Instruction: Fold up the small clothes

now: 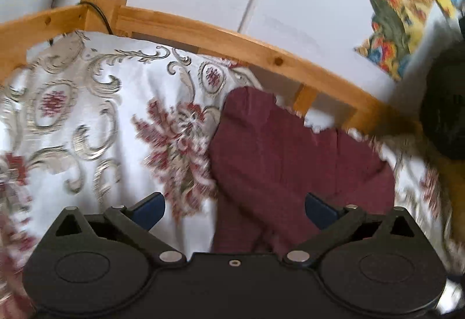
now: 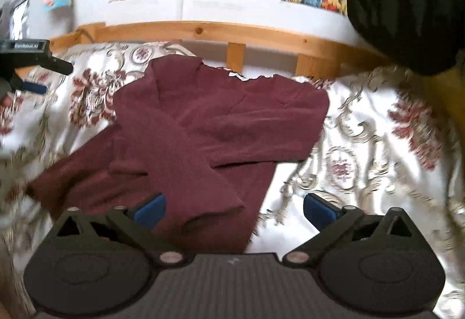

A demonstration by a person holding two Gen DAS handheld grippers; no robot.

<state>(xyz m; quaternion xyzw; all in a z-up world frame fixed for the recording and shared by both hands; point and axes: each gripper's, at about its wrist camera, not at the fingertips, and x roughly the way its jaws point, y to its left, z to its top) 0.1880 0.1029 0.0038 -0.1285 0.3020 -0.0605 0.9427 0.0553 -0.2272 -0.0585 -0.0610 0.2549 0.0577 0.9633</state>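
Both tongs, left gripper [image 1: 234, 210] and right gripper [image 2: 234, 210], gaping, empty; maroon garment [image 2: 203, 127] hem at 6 o'clock hidden; bedspread [image 1: 87, 115] blurred

The top [image 2: 203, 127] is matt maroon knit cloth. At 9 o'clock of it, the bedspread [image 1: 87, 115] is glossy white woven cloth. At 12 o'clock, the rail [image 2: 203, 31] is smooth knotty wood, varnished.
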